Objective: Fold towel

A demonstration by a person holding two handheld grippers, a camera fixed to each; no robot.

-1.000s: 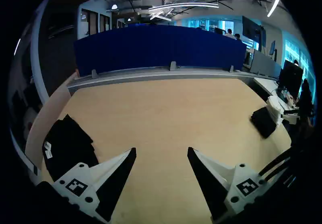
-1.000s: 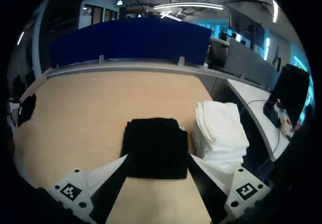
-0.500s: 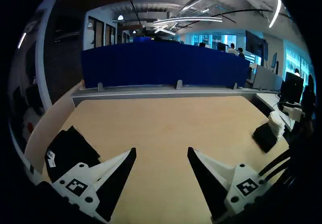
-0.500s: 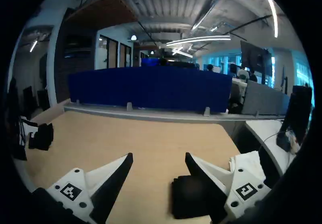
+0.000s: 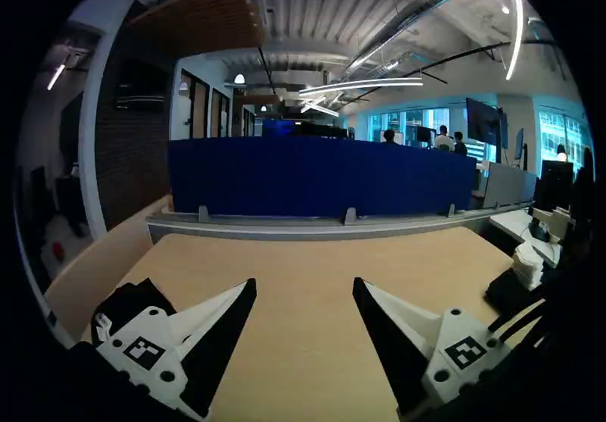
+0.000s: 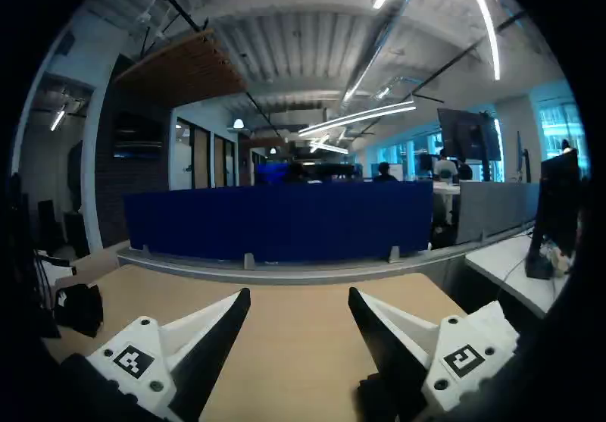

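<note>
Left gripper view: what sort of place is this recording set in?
Most likely an open-plan office: a long wooden desk backed by a blue partition, monitors on neighbouring desks, and strip lights under an exposed ceiling.

Black towel [image 5: 132, 299] — tan table [image 5: 303, 263] — blue divider [image 5: 318, 176]

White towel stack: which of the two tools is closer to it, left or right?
Right. From the left tool, the white towel stack lies far across the table. The right tool hangs close beside it, the stack peeking past its right finger.
</note>
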